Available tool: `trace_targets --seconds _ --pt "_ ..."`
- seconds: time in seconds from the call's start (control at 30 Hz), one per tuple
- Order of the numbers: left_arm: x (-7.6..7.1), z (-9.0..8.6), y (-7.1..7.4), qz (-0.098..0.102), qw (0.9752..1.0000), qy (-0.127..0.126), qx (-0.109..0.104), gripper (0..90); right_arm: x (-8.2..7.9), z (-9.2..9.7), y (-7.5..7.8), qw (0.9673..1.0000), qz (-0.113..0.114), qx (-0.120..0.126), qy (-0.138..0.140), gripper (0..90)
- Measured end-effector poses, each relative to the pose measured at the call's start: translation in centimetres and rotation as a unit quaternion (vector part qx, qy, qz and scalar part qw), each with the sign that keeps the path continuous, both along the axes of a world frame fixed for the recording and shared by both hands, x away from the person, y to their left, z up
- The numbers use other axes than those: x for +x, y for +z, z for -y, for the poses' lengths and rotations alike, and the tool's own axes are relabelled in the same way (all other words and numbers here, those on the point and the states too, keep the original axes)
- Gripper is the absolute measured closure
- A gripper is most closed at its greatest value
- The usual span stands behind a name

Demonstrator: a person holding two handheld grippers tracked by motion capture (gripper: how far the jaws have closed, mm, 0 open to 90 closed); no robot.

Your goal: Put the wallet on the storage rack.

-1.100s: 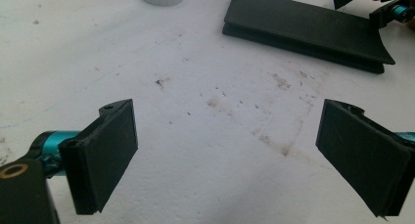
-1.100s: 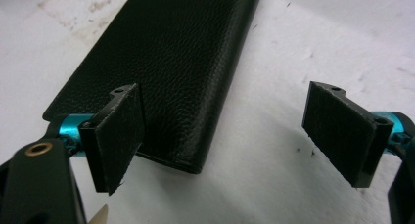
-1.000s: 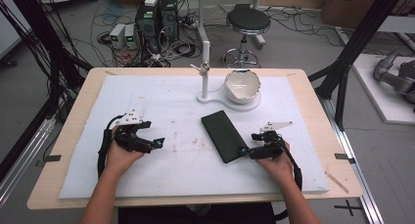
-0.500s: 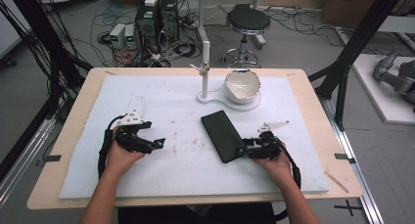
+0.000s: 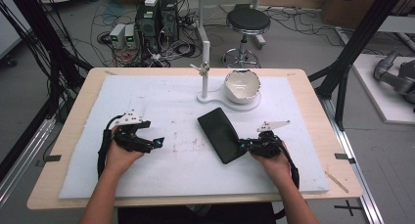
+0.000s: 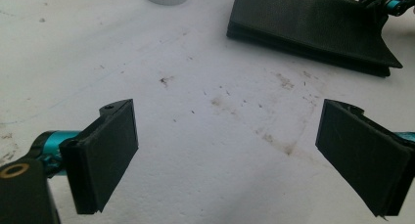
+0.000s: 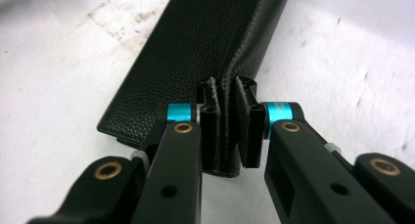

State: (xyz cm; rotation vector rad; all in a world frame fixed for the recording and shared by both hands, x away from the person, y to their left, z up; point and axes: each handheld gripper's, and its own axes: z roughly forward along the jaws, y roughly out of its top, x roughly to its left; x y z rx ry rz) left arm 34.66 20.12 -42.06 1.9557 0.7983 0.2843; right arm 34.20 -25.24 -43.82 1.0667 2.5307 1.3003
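Right gripper clamped on near corner edge of black leather case, likely to lift its flap; left gripper spread wide, empty, case well ahead.

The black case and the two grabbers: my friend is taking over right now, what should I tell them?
Right gripper: shut on the near corner of the black case, lifting that edge a little.
Left gripper: open, holding nothing, over bare white mat.
The case lies mid-table, near the white bowl and the stand.
Done: case gripped.
Left: probably opening or moving it; the left gripper is free to help.
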Motion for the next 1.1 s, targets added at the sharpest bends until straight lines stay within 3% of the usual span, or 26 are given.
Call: trace_targets --seconds 0.03,0.1,0.17,0.23,0.27,0.37,0.47,0.5,0.57,0.6,0.7,0.8,1.03,1.07,1.1 --pt "0.0 0.0 0.0 -0.001 1.0 -0.004 -0.006 8.8 -0.2 -0.1 0.3 0.9999 0.01 -0.004 0.004 83.9" --pt "0.0 0.3 -0.1 -0.001 0.9998 -0.013 -0.014 9.7 -0.8 -0.2 1.4 0.9981 0.052 -0.005 0.031 84.2" --pt "0.1 0.7 -0.1 -0.001 0.9997 -0.02 -0.011 9.7 -0.9 -0.3 1.6 0.9974 0.061 -0.007 0.036 84.3" --pt "0.1 1.2 -0.1 0.001 0.9994 -0.03 -0.015 9.7 -1.4 -0.6 2.2 0.9949 0.083 -0.016 0.055 84.5" --pt "0.1 1.3 0.0 0.001 0.9992 -0.035 -0.017 9.7 -1.9 -0.9 2.9 0.9915 0.104 -0.024 0.074 84.7" --pt "0.1 1.8 0.1 0.0 0.9986 -0.046 -0.027 9.7 -2.5 -1.1 3.7 0.9869 0.126 -0.03 0.097 84.9" --pt "0.3 2.1 0.3 -0.001 0.9974 -0.062 -0.037 9.7 -2.7 -1.2 4.1 0.9845 0.133 -0.027 0.11 85.0" --pt "0.6 2.4 0.6 -0.003 0.9961 -0.075 -0.045 9.7 -3.0 -1.2 4.4 0.9812 0.144 -0.027 0.126 85.1" --pt "0.8 2.6 0.8 -0.002 0.9955 -0.081 -0.05 9.7 -3.0 -1.2 4.4 0.98 0.149 -0.027 0.129 85.1" --pt "1.0 2.9 1.1 -0.004 0.9937 -0.092 -0.063 9.7 -3.2 -1.1 4.6 0.9779 0.155 -0.026 0.138 85.2" --pt "1.3 3.4 1.5 0.0 0.9931 -0.097 -0.066 9.7 -3.6 -1.1 5.1 0.9741 0.171 -0.022 0.147 85.4" --pt "1.7 4.2 2.2 0.004 0.9906 -0.115 -0.075 10.0 -3.8 -1.2 5.6 0.9711 0.178 -0.018 0.158 85.5" --pt "2.5 6.0 2.6 -0.008 0.9868 -0.147 -0.068 11.1 -4.3 -1.4 6.4 0.9646 0.197 -0.007 0.176 85.6" --pt "2.5 6.1 2.6 -0.009 0.9859 -0.152 -0.07 15.1 -4.5 -1.5 6.7 0.9621 0.2 -0.002 0.186 85.6" --pt "2.5 6.2 2.7 -0.012 0.983 -0.164 -0.082 17.3 -4.5 -1.5 6.8 0.9606 0.202 -0.002 0.191 85.6"
